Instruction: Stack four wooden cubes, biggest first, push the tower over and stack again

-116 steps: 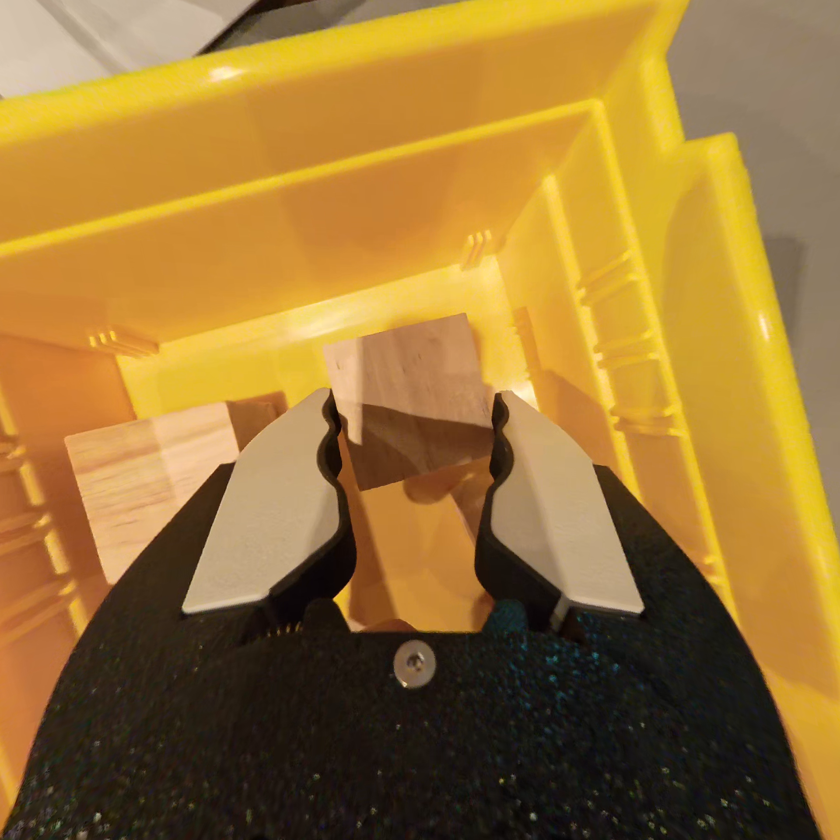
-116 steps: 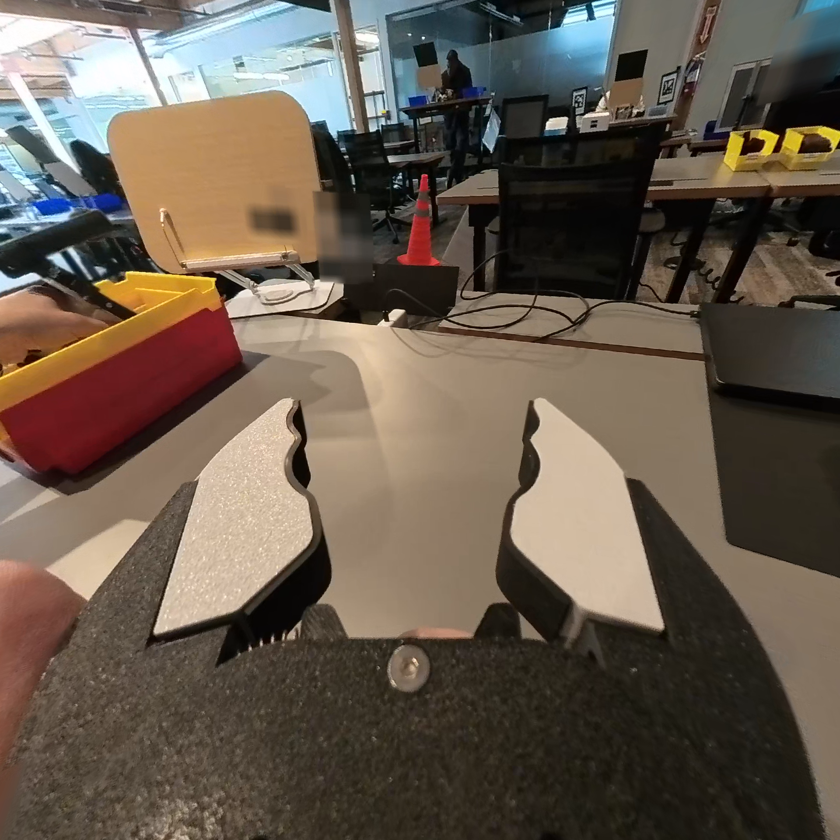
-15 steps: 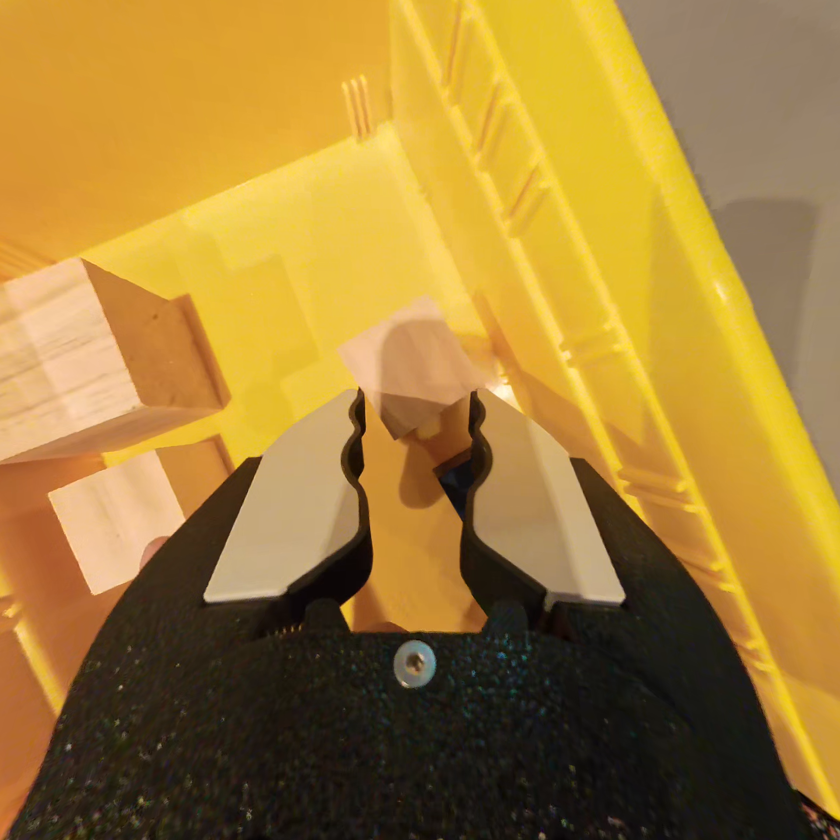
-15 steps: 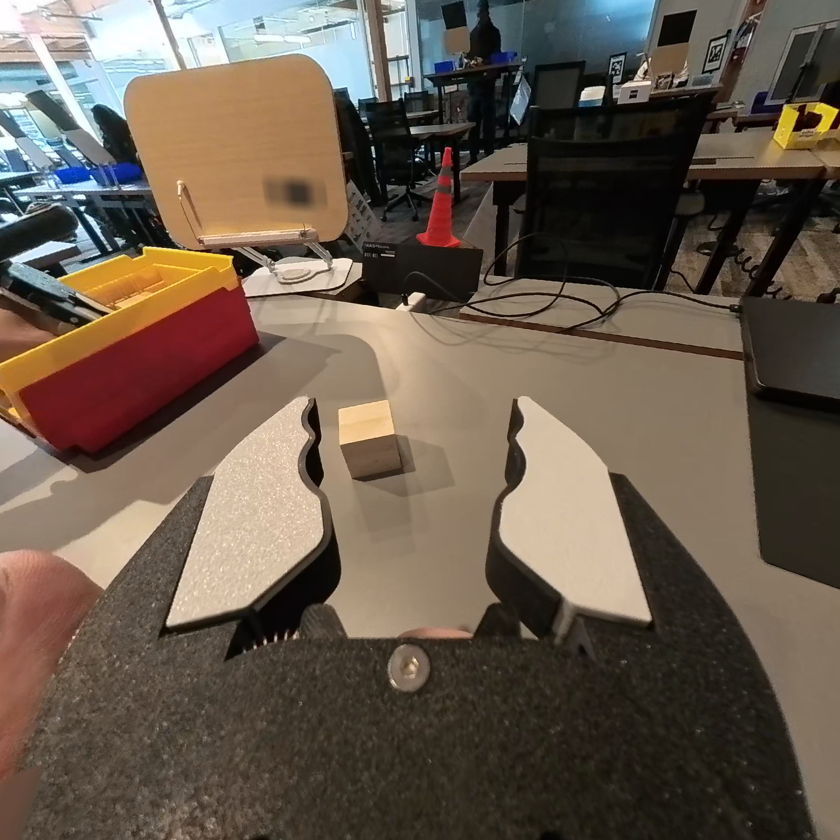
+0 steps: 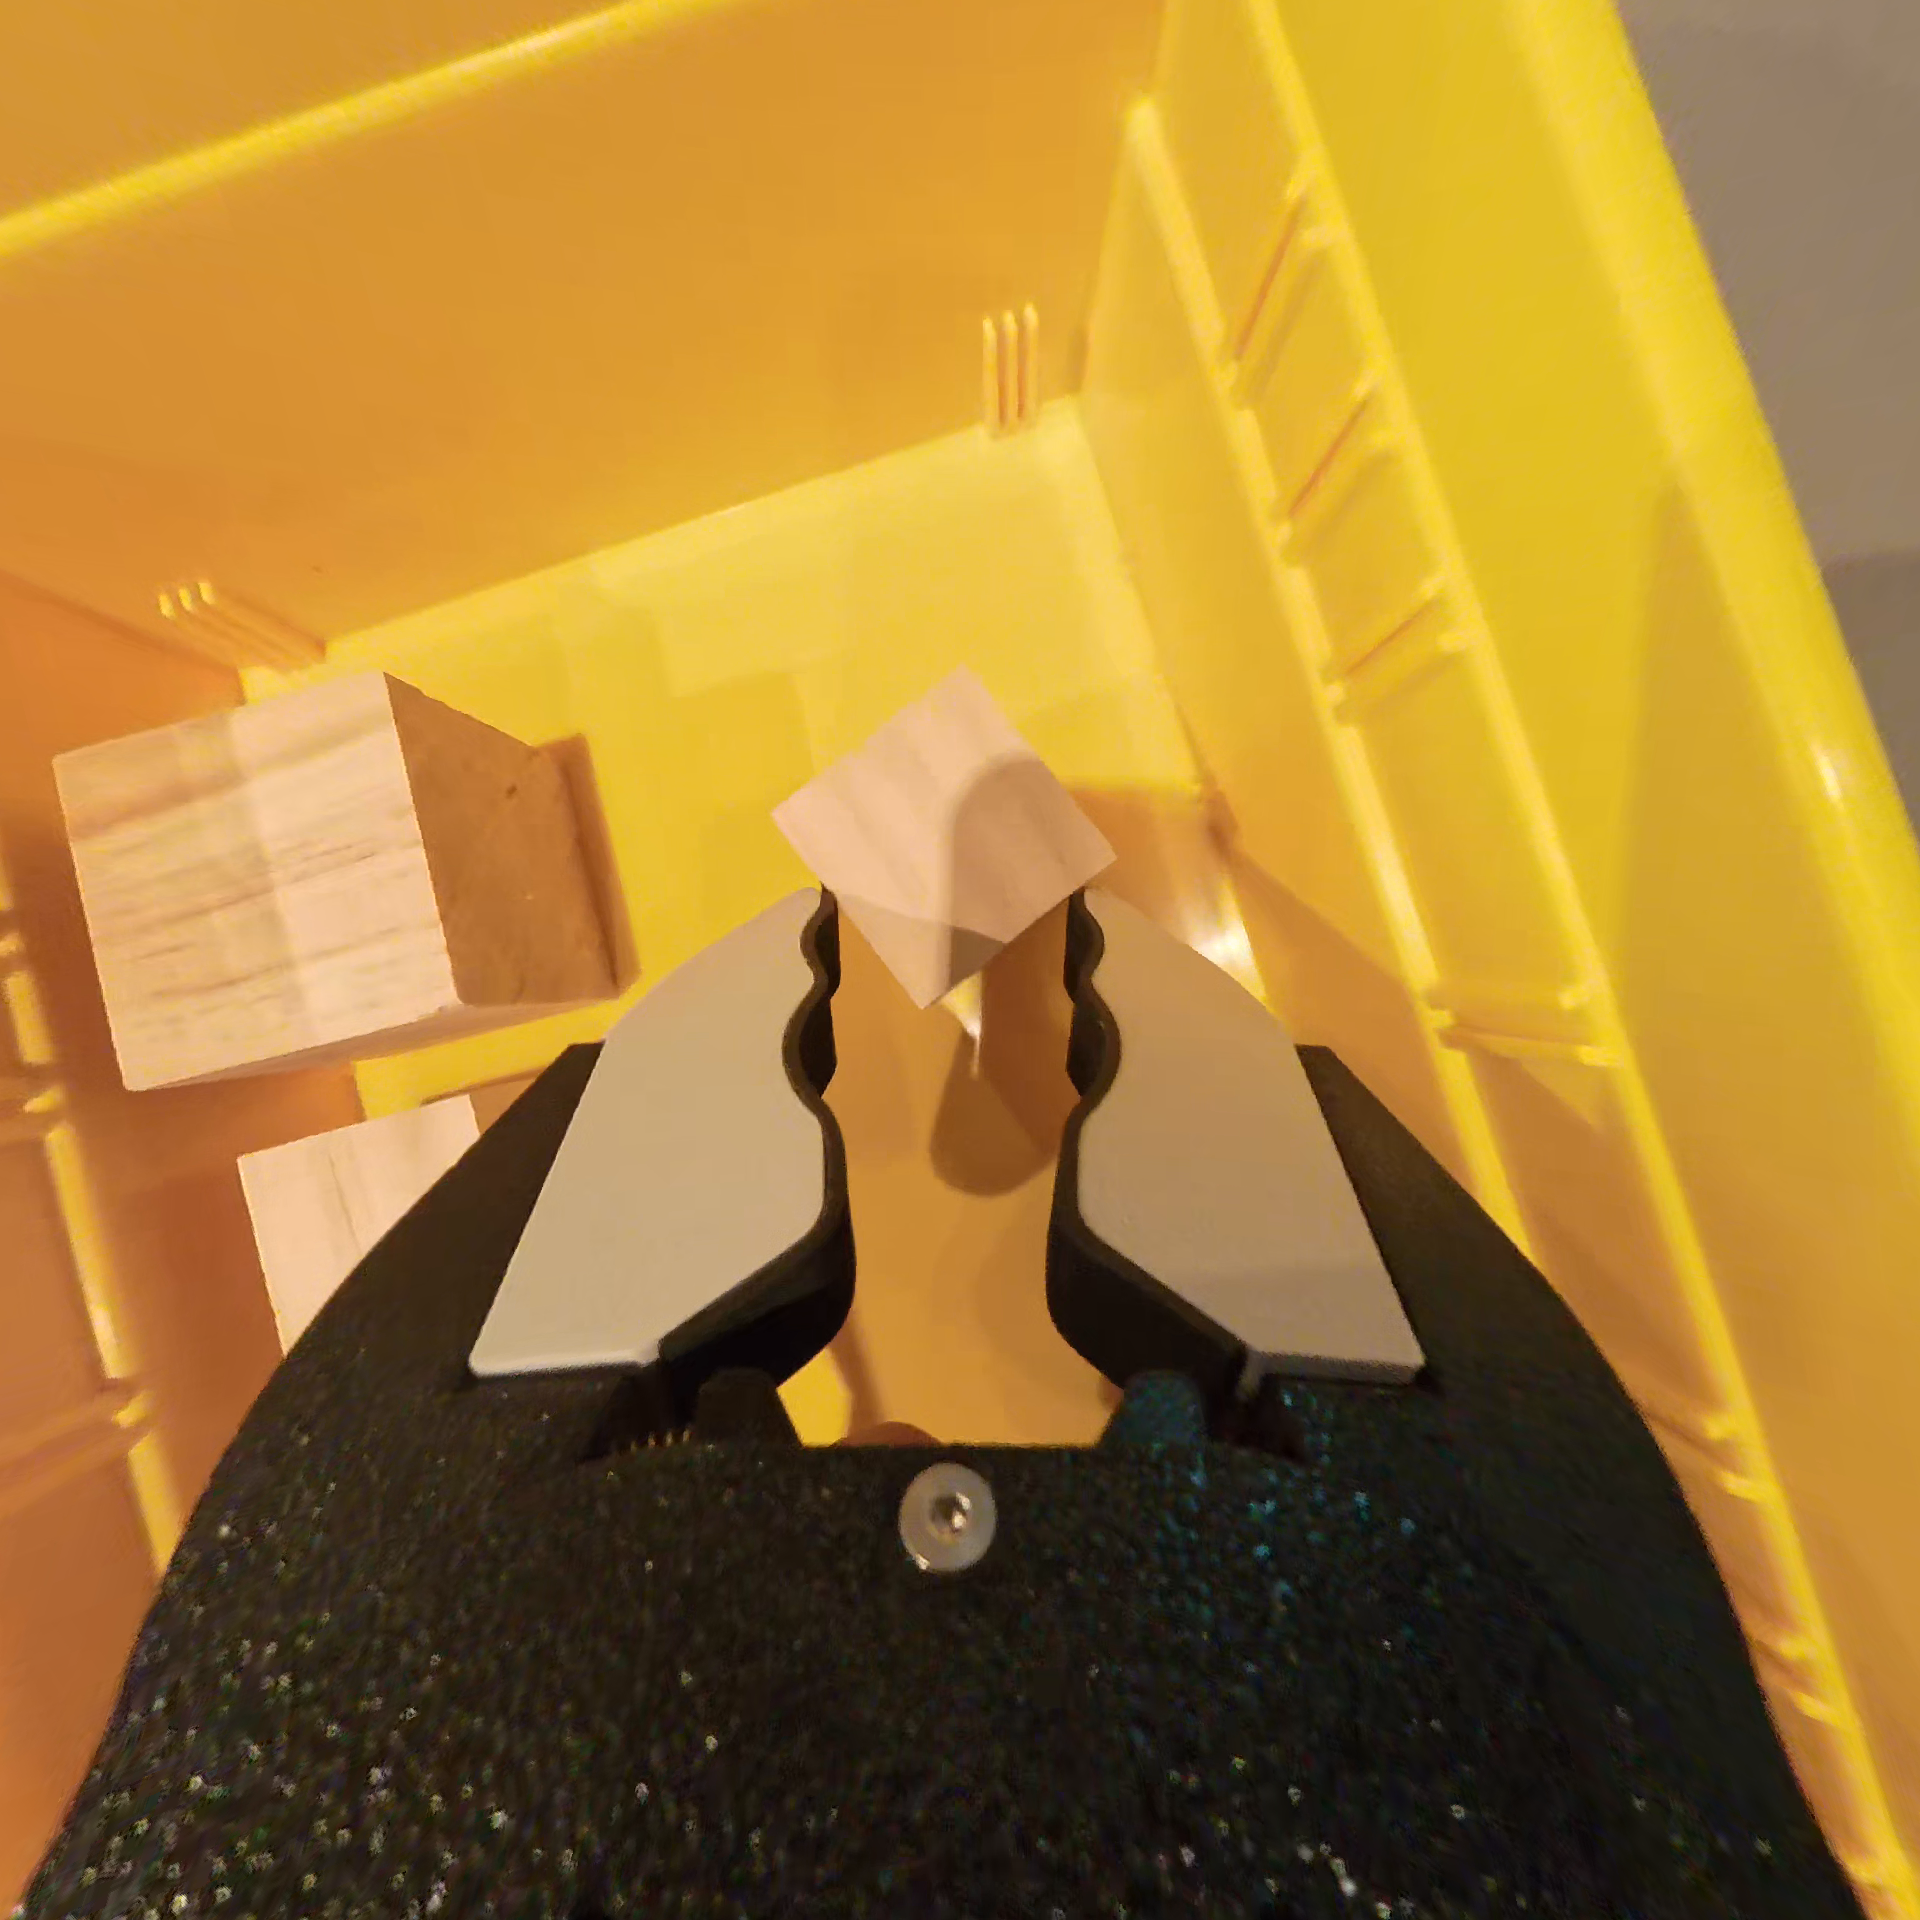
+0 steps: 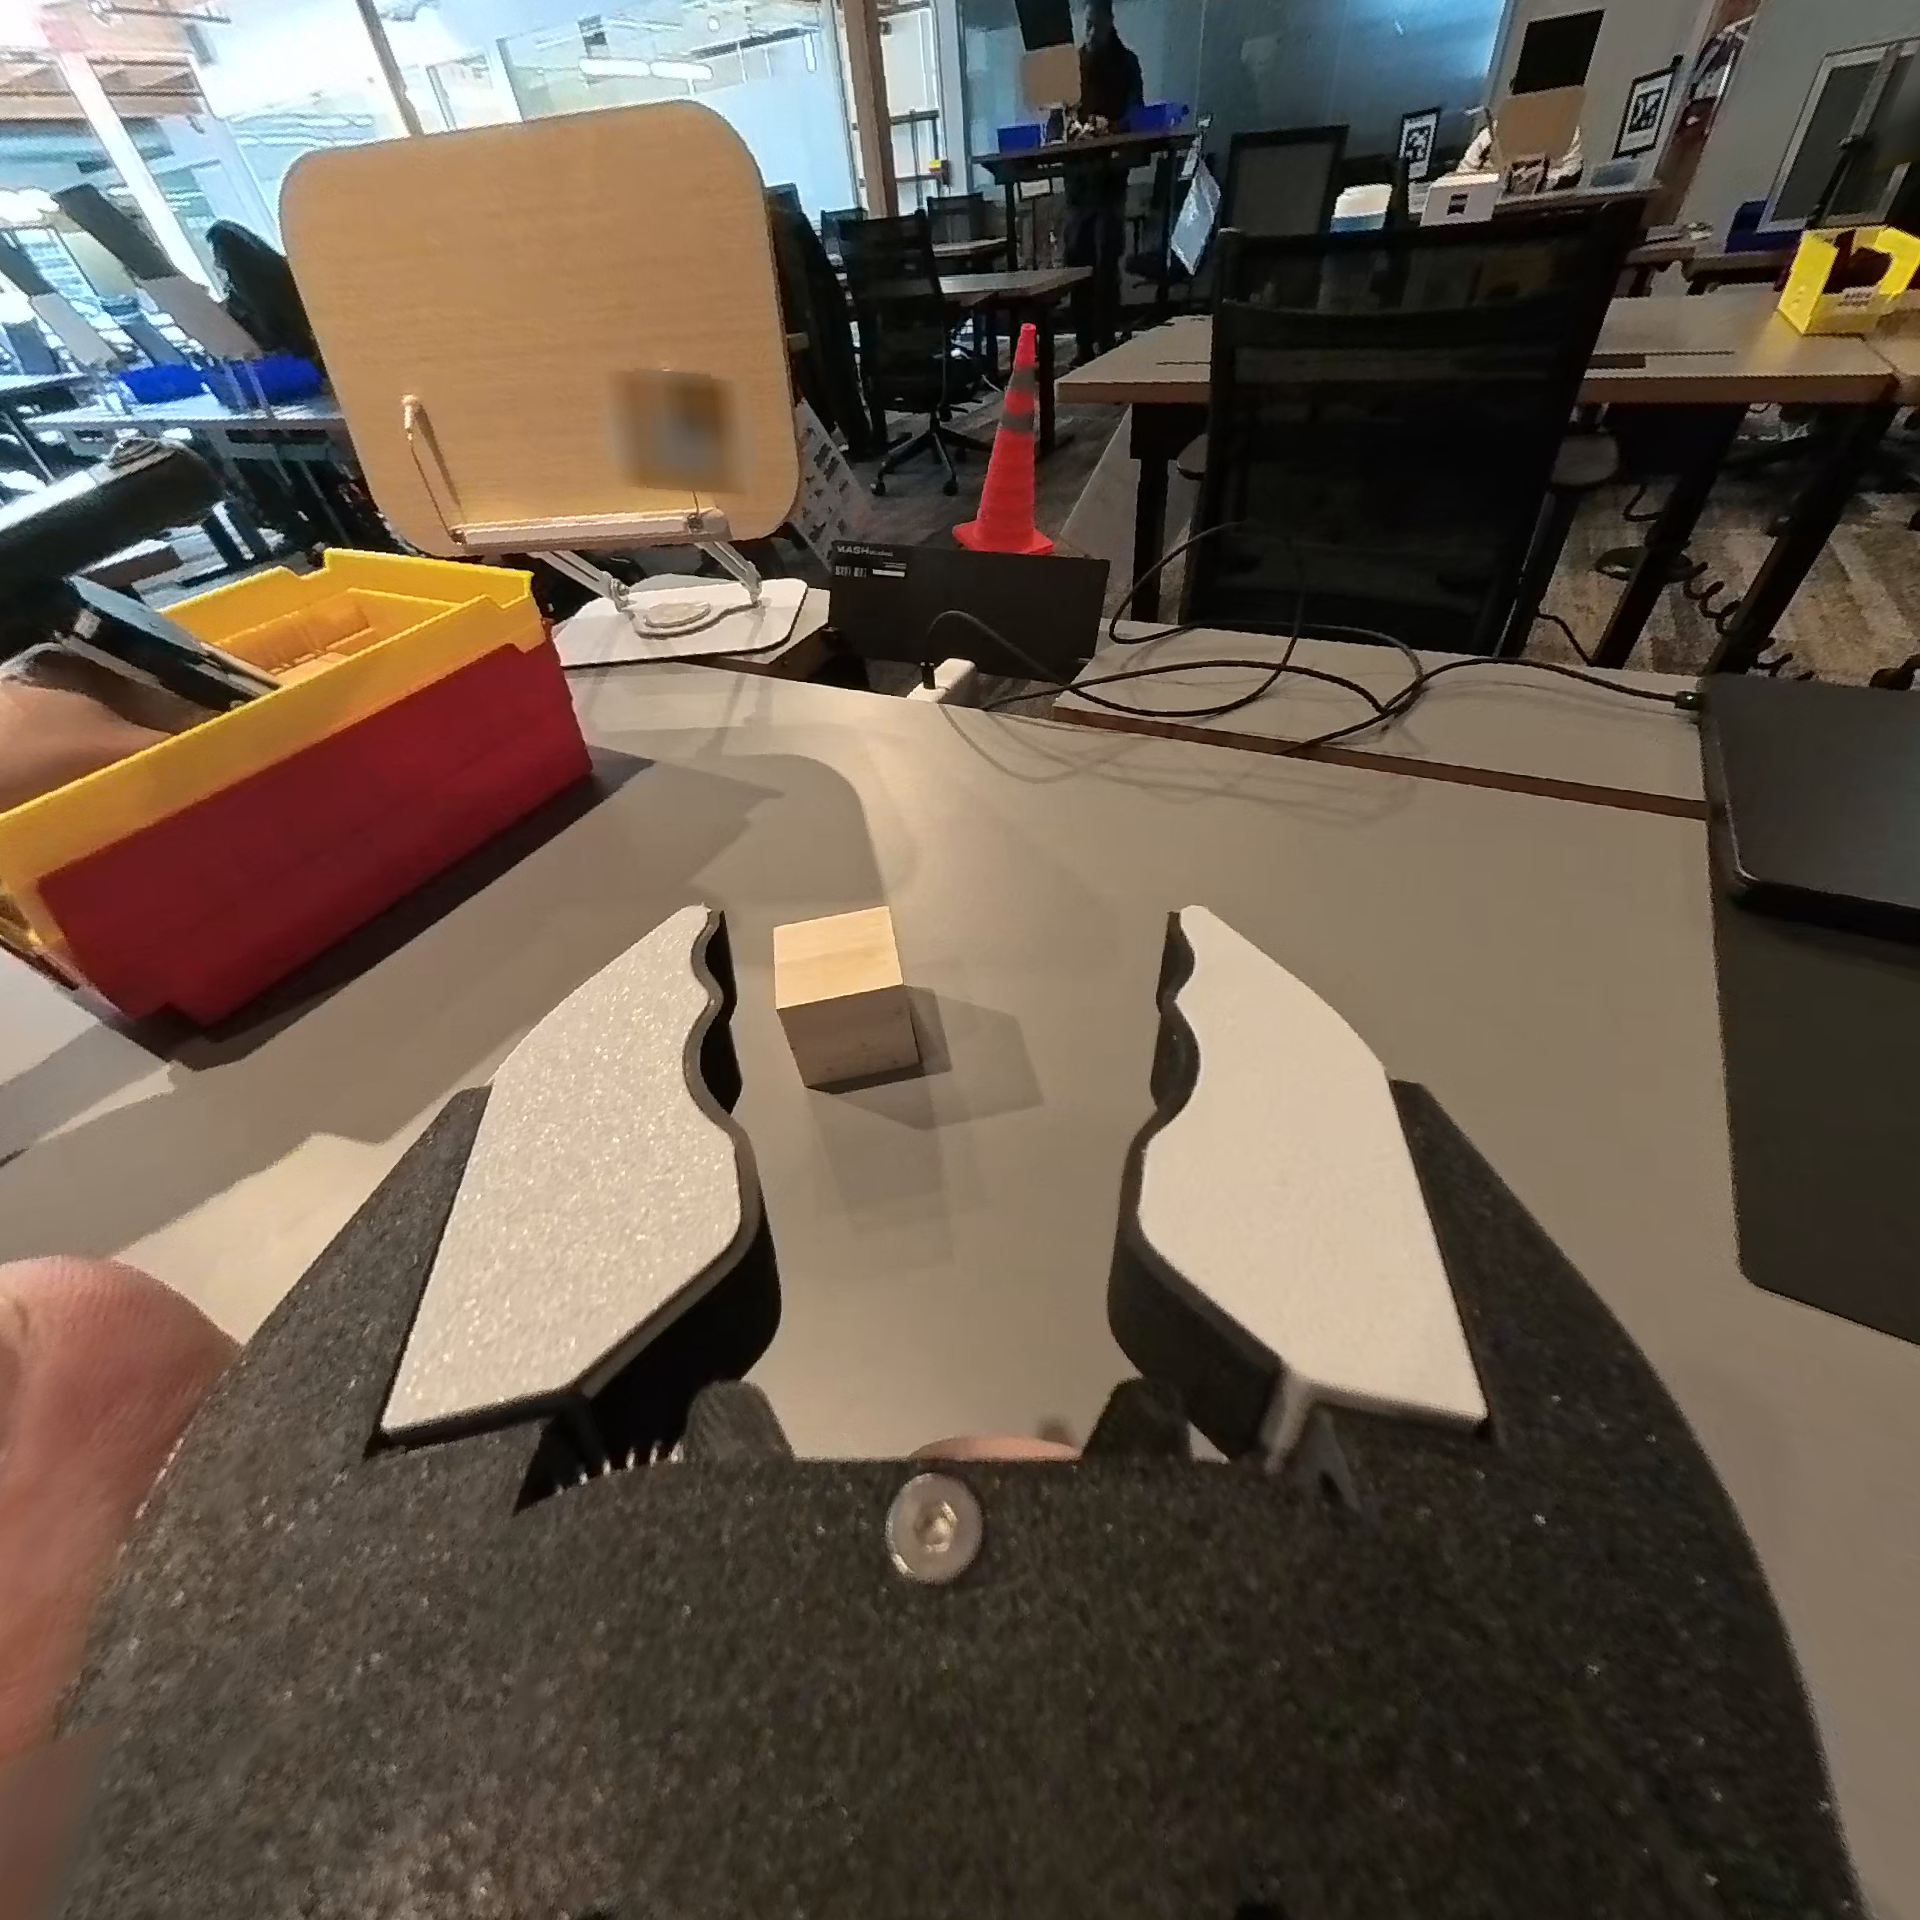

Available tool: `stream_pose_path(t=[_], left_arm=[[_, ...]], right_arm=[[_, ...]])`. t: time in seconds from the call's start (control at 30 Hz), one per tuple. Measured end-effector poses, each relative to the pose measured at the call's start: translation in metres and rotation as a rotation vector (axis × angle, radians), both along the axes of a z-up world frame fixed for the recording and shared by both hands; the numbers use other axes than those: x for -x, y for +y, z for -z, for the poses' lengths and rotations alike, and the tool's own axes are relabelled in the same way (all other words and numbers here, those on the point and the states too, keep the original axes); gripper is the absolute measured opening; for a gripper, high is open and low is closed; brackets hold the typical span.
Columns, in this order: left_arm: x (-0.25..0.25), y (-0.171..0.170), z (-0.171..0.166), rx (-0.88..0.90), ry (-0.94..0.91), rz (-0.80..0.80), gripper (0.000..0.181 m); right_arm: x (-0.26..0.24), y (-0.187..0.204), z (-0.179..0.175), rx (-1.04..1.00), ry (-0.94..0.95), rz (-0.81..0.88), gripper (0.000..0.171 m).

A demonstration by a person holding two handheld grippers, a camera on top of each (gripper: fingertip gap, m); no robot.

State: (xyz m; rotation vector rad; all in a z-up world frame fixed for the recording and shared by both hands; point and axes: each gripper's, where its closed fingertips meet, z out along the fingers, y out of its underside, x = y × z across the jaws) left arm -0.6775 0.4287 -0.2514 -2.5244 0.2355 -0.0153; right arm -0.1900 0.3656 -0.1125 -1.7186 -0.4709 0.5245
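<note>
**Wooden cubes, yellow bin, two hand-held grippers: state entry**

Changes. Against the picture half a second back, the left hand-held gripper sits a little higher in the yellow bin; the small wooden cube between its tips looks the same, corner-on. The large block at left has slid lower in the view, and more of the bin's far wall shows. In the right wrist view the table cube looks nearer the right hand-held gripper than before; nearly four seconds back that patch of table showed no cube.

Surroundings.
- Yellow bin nested in a red bin, left on the grey table.
- Third, pale block, partly hidden by the left gripper's black body.
- Ribbed bin wall close on the right of the left gripper.
- Wooden board on a stand, orange cone, black mesh chair, black cable, dark mat.
- A thumb at the lower left edge of the right wrist view.

Positions.
- Left hand-held gripper: jaws narrowed, tips pressed on the small cube's two side corners, gripping it above the bin floor.
- Right hand-held gripper: jaws spread wide, holding nothing. The table cube lies between the tips, nearer the left finger, apart from both.
</note>
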Motion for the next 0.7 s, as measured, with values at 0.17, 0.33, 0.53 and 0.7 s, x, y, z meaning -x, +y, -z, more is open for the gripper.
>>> stream_pose_path(t=[0.17,0.33,0.53,0.7], left_arm=[[-0.001,-0.001,-0.001,-0.016,-0.007,0.030,0.036],[0.000,-0.013,-0.002,0.000,0.042,0.164,0.038],[0.003,-0.011,-0.013,0.019,0.182,0.392,0.061],[0.002,-0.001,-0.007,0.132,0.298,0.618,0.072]], right_arm=[[-0.002,0.001,0.001,0.003,0.004,0.002,0.078],[-0.002,0.001,0.002,0.007,0.003,0.000,0.077],[0.004,0.001,0.007,0.017,-0.003,-0.017,0.077],[0.006,0.001,0.009,0.019,-0.011,-0.025,0.076]])
